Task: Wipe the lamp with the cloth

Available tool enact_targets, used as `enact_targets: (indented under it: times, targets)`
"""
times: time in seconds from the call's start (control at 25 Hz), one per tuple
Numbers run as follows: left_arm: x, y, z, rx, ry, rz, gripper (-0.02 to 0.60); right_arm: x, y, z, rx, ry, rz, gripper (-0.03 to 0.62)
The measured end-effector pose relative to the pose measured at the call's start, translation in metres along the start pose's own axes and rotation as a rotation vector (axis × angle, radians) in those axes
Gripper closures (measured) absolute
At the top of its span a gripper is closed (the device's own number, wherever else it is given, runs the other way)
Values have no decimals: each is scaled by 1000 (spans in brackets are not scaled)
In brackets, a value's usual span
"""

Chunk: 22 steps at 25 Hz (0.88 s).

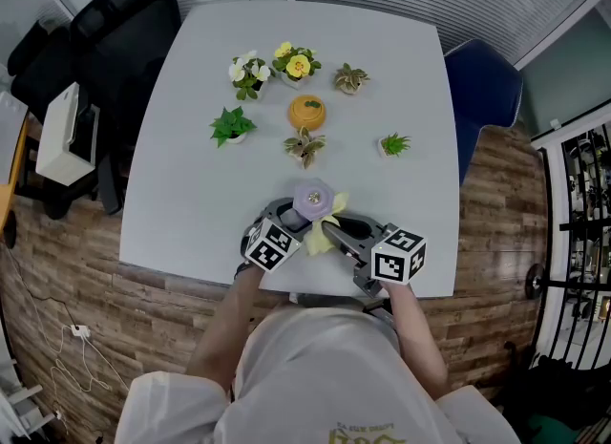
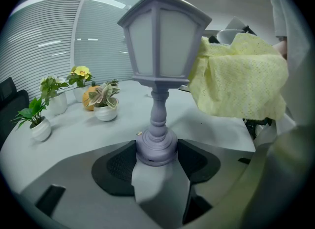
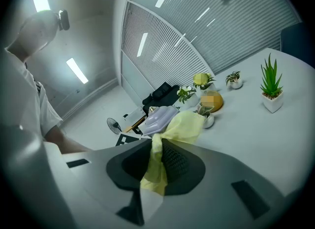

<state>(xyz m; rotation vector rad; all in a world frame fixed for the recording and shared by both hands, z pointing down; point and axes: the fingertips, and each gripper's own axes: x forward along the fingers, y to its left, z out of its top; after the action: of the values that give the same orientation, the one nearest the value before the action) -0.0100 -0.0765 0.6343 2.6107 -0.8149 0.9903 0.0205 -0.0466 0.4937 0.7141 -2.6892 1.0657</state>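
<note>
A small lavender lantern-shaped lamp (image 1: 312, 200) stands near the table's front edge. In the left gripper view its round base (image 2: 156, 148) sits between the pads of my left gripper (image 2: 155, 160), which is shut on it. My right gripper (image 3: 156, 160) is shut on a yellow cloth (image 3: 183, 127). The cloth (image 2: 239, 77) is pressed against the right side of the lamp's shade (image 2: 162, 37). From above, the cloth (image 1: 325, 229) hangs between the two grippers, just right of the lamp. The left gripper (image 1: 284, 225) and the right gripper (image 1: 336, 233) meet at the lamp.
Several small potted plants (image 1: 231, 127) and an orange pumpkin-shaped pot (image 1: 307, 112) stand in the middle of the white table (image 1: 191, 194). A black chair (image 1: 105, 41) is at the far left, a blue chair (image 1: 482, 89) at the right.
</note>
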Motion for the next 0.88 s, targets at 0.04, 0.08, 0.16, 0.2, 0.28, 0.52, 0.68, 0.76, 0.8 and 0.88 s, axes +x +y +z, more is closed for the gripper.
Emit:
enact_targets:
  times: [0.04, 0.08, 0.16, 0.2, 0.28, 0.52, 0.68, 0.76, 0.8, 0.88]
  targets:
    - [0, 0, 0, 0, 0, 0, 317, 0, 2, 0, -2, 1, 8, 525]
    - [0, 0, 0, 1, 1, 0, 317, 0, 4, 0, -5, 1, 19, 525]
    - [-1, 0, 0, 1, 1, 1, 316, 2, 9, 0, -12, 1, 36, 525]
    - [-1, 0, 0, 1, 1, 2, 317, 3, 10, 0, -17, 2, 40, 525]
    - [-1, 0, 1, 3, -1, 3, 317, 7, 10, -1, -25, 7, 40, 525]
    - [-1, 0, 1, 2, -1, 6, 318, 11, 9, -3, -40, 15, 38, 525]
    - [-1, 0, 1, 3, 0, 7, 318, 12, 7, -4, -41, 20, 39, 525]
    - [-1, 0, 1, 3, -1, 7, 318, 12, 6, -5, -41, 25, 38, 525]
    - [-1, 0, 1, 4, -1, 7, 318, 12, 5, -5, -41, 27, 37, 526]
    - [-1, -1, 1, 4, -1, 7, 318, 13, 4, -6, -42, 35, 34, 526]
